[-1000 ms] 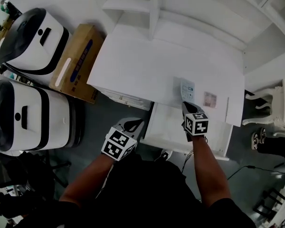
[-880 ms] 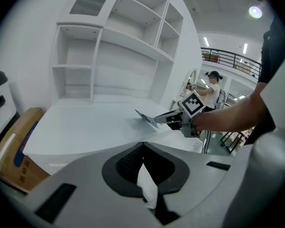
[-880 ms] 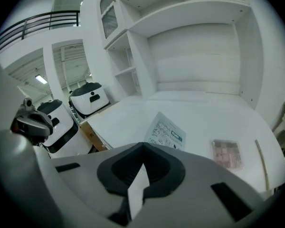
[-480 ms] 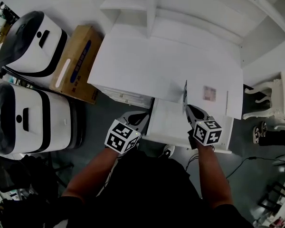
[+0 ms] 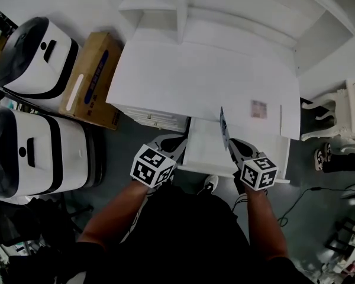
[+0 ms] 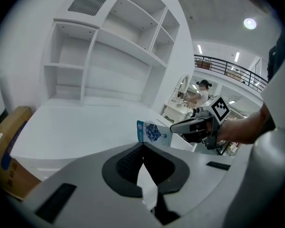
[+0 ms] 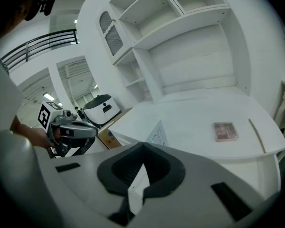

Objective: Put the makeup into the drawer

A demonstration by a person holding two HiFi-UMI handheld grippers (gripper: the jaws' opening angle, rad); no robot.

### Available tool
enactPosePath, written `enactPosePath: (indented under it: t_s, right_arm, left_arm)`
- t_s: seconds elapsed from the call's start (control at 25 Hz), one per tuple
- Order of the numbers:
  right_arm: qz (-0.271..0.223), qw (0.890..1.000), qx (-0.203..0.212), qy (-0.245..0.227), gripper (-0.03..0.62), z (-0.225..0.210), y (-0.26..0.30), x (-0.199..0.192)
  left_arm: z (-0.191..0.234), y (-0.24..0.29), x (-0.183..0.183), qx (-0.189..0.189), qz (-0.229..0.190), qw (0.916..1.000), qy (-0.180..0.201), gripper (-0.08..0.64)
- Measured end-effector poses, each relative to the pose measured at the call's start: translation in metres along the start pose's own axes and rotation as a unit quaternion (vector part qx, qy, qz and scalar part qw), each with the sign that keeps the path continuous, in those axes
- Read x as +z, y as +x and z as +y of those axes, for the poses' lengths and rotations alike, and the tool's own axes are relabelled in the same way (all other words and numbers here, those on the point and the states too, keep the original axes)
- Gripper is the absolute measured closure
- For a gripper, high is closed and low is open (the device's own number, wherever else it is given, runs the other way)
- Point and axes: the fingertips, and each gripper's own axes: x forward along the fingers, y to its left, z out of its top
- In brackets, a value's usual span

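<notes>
Right gripper (image 5: 229,143) — pinching thin, flat printed packet (image 5: 223,126); upright.

Grey left gripper (image 5: 170,142) and right gripper (image 5: 231,145), black-padded jaws, each carrying a cube of black-and-white square markers; the person wears a black short-sleeved top (image 5: 189,235)

makeup packet (image 5: 223,126) upright over open drawer (image 5: 203,152)

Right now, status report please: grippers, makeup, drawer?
Right gripper shut on sachet, by open drawer. Left gripper shut, empty. Palette on desk. Nothing blocking.
</notes>
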Motion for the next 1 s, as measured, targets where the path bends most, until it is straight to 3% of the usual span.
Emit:
enactPosePath:
  t_s: [0.4, 0.68, 1.0]
  right_arm:
    - [0.033, 0.999, -0.002, -0.008, 0.565, 0.004, -0.005, -0.026]
    - [0.075, 0.996, -0.048, -0.019, 0.565, -0.031, 0.015, -0.061]
    - [0.12, 0.982, -0.108, -0.095, 0.565, -0.051, 0.043, -0.079]
  left_arm:
    - [0.002, -0.01, -0.012, 0.005, 0.005, 1.0, 0.0, 0.555]
    - [-0.001, -0.014, -0.019, 0.002, 0.008, 0.9999, -0.008, 0.555]
    - [0.007, -0.021, -0.022, 0.017, 0.01, 0.9998, -0.005, 0.555]
